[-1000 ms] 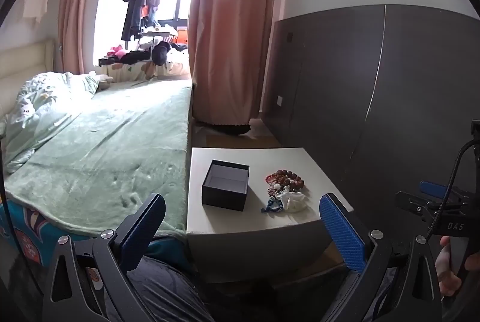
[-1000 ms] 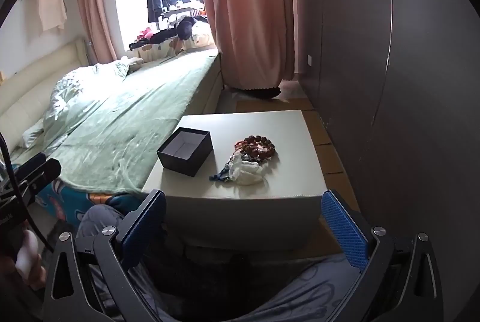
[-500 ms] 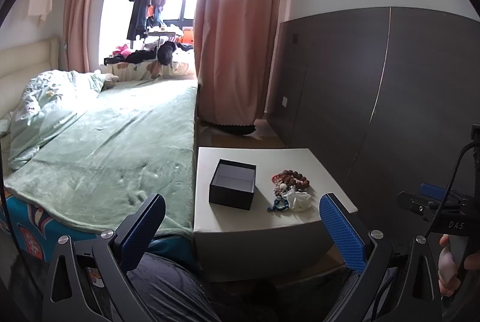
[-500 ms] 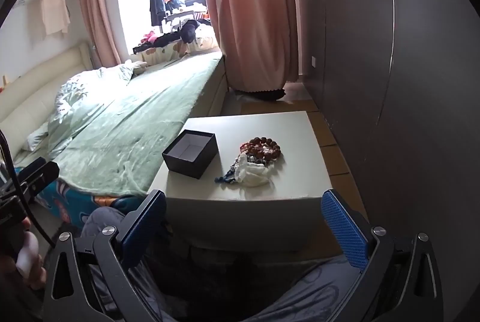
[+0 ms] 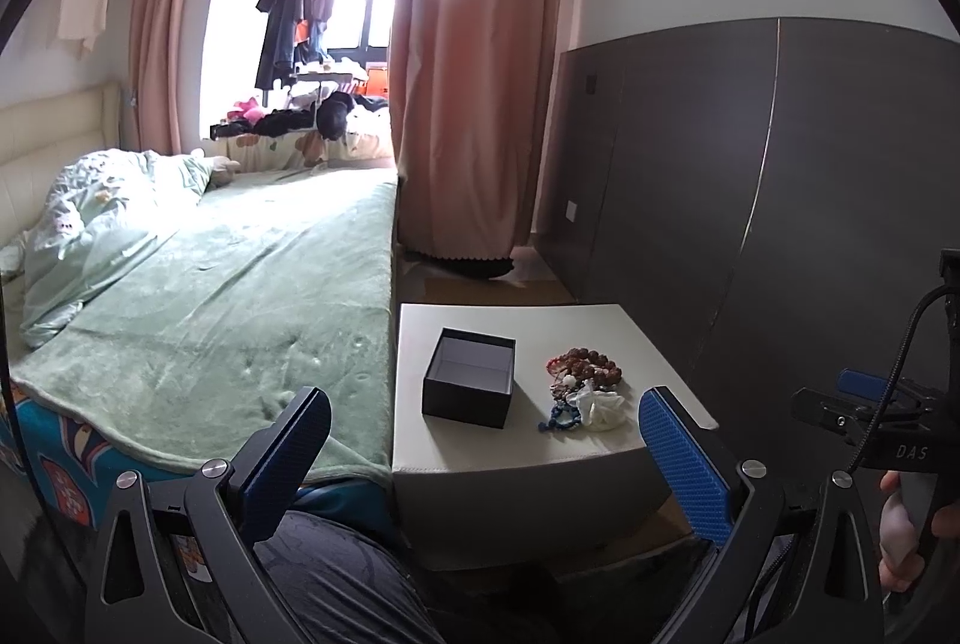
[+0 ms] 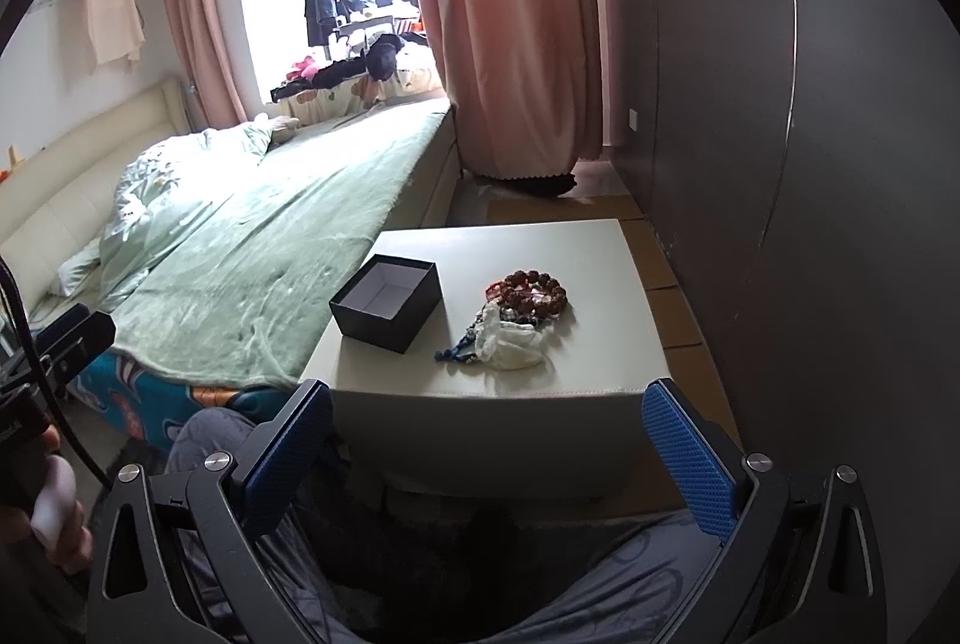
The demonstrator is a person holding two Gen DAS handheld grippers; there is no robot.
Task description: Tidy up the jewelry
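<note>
Bedroom scene: a green-covered bed (image 5: 228, 284) runs alongside a low white table (image 6: 600, 254), with a dark wall panel (image 6: 810, 164) on the other side. On the table an open, empty black box (image 6: 387, 302) sits beside a jewelry heap (image 6: 516, 314) topped by a brown bead bracelet (image 6: 534, 287). Only the right wrist view shows the beads clearly. Both the left gripper (image 5: 480, 440) and right gripper (image 6: 486, 440) hover short of the table, jaws spread wide, holding nothing.

black box (image 6: 387, 303), green blanket (image 5: 240, 296), pink curtain (image 6: 510, 14)
</note>
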